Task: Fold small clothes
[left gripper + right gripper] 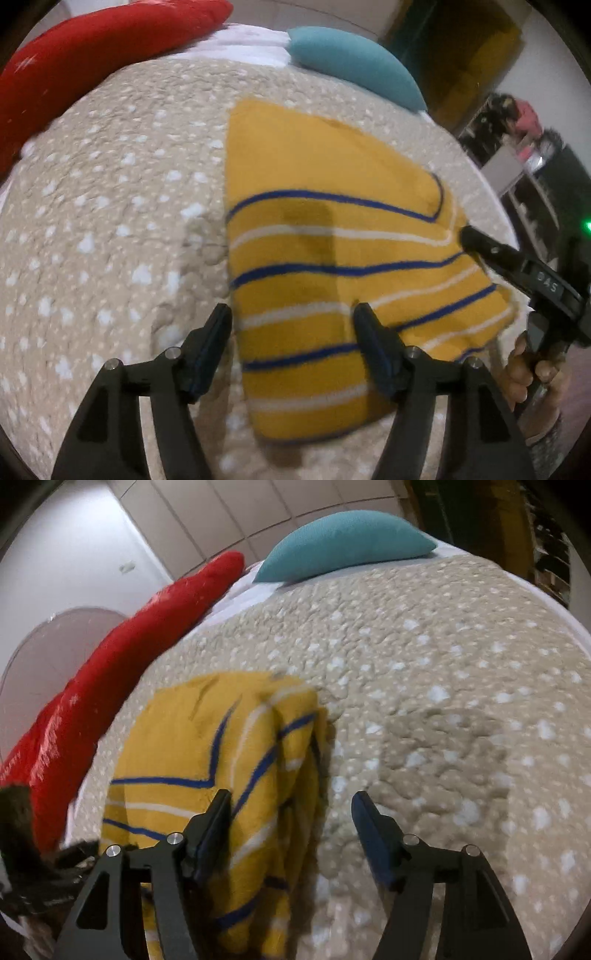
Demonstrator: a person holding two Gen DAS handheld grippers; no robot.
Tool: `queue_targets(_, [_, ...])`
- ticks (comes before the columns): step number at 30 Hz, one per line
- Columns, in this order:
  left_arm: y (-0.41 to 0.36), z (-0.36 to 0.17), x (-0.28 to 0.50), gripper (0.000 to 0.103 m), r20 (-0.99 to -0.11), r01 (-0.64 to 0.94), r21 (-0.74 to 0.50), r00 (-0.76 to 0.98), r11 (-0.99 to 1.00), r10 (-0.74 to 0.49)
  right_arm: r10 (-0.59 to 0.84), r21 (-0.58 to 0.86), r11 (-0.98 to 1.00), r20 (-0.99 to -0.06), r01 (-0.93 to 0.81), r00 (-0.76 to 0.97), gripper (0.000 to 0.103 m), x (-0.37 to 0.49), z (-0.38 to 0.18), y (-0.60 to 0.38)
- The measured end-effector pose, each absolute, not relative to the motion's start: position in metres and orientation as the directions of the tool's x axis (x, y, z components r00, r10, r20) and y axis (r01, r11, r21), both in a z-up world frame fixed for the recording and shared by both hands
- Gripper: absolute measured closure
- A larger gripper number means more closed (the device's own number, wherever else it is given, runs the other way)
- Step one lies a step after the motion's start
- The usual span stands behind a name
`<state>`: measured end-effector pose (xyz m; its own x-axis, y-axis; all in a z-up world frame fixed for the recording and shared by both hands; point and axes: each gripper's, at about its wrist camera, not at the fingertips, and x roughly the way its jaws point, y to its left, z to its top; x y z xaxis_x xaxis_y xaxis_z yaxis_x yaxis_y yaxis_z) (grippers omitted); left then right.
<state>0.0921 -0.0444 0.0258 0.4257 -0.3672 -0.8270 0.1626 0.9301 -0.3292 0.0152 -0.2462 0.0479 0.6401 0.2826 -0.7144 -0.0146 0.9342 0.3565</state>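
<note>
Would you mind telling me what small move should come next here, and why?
Probably close the right gripper on the raised edge of the yellow striped garment: its jaws stand open around that edge, and the left gripper is also open and holds nothing.

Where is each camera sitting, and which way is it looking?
Left wrist view: rides on the left hand-held gripper, looking along its open fingers at the yellow striped garment on the spotted blanket; the right hand-held gripper and the person's hand show at right.
Right wrist view: rides on the right hand-held gripper, open, above the garment's bunched edge.
Both see the garment, blanket, red pillow and teal pillow.
</note>
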Motion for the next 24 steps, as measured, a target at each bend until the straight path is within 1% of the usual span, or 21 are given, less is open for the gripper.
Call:
queue_targets(2, [-0.039, 0.039, 0.080, 0.034, -0.806, 0.149, -0.315, 0.479, 0.937, -0.347, 0.229, 0.300, 0.954, -0.664, -0.027, 0.712, 0.047, -0.003, 0.078, -0.241])
queue_targets(3, [-0.036, 0.043, 0.072, 0.034, -0.798, 0.145, -0.296, 0.506, 0.944, -0.328, 0.244, 0.304, 0.951, -0.627, -0.056, 0.740, 0.051, -0.014, 0.092, -0.236])
queue_targets(5, [-0.032, 0.047, 0.058, 0.031, -0.787, 0.127, -0.277, 0.539, 0.952, -0.300, 0.305, 0.326, 0.937, -0.597, -0.123, 0.742, 0.065, -0.026, 0.104, -0.223])
queue_targets(7, [-0.027, 0.046, 0.044, 0.030, -0.780, 0.113, -0.280, 0.552, 0.953, -0.295, 0.392, 0.362, 0.911, -0.607, -0.199, 0.692, 0.071, -0.029, 0.096, -0.205])
queue_targets(8, [-0.028, 0.048, 0.041, 0.030, -0.781, 0.112, -0.280, 0.551, 0.954, -0.294, 0.406, 0.362, 0.908, -0.632, -0.211, 0.660, 0.075, -0.028, 0.085, -0.194])
queue_targets(11, [-0.027, 0.049, 0.019, 0.029, -0.783, 0.119, -0.246, 0.561, 0.962, -0.269, 0.343, 0.309, 0.937, -0.726, -0.164, 0.596, 0.077, -0.030, 0.044, -0.192])
queue_targets(12, [-0.026, 0.048, 0.013, 0.029, -0.781, 0.120, -0.229, 0.570, 0.966, -0.256, 0.331, 0.305, 0.941, -0.733, -0.148, 0.594, 0.078, -0.035, 0.033, -0.197])
queue_targets(13, [-0.024, 0.049, 0.008, 0.027, -0.778, 0.120, -0.207, 0.581, 0.971, -0.238, 0.337, 0.317, 0.937, -0.716, -0.145, 0.611, 0.081, -0.042, 0.032, -0.203])
queue_targets(15, [-0.019, 0.050, -0.002, 0.026, -0.772, 0.115, -0.173, 0.601, 0.978, -0.208, 0.310, 0.312, 0.944, -0.723, -0.109, 0.617, 0.082, -0.047, 0.038, -0.209])
queue_targets(17, [-0.014, 0.052, -0.014, 0.026, -0.763, 0.101, -0.158, 0.619, 0.982, -0.186, 0.280, 0.281, 0.954, -0.701, -0.107, 0.656, 0.081, -0.059, 0.056, -0.205])
queue_targets(19, [-0.007, 0.053, -0.025, 0.026, -0.751, 0.074, -0.155, 0.639, 0.985, -0.166, 0.281, 0.247, 0.957, -0.661, -0.152, 0.696, 0.077, -0.073, 0.076, -0.191])
queue_targets(21, [0.000, 0.056, -0.035, 0.025, -0.743, 0.044, -0.151, 0.654, 0.988, -0.143, 0.297, 0.230, 0.954, -0.630, -0.193, 0.717, 0.077, -0.078, 0.086, -0.173])
queue_targets(24, [0.007, 0.062, -0.047, 0.023, -0.731, 0.001, -0.112, 0.678, 0.994, -0.083, 0.368, 0.259, 0.930, -0.629, -0.262, 0.685, 0.077, -0.069, 0.084, -0.138])
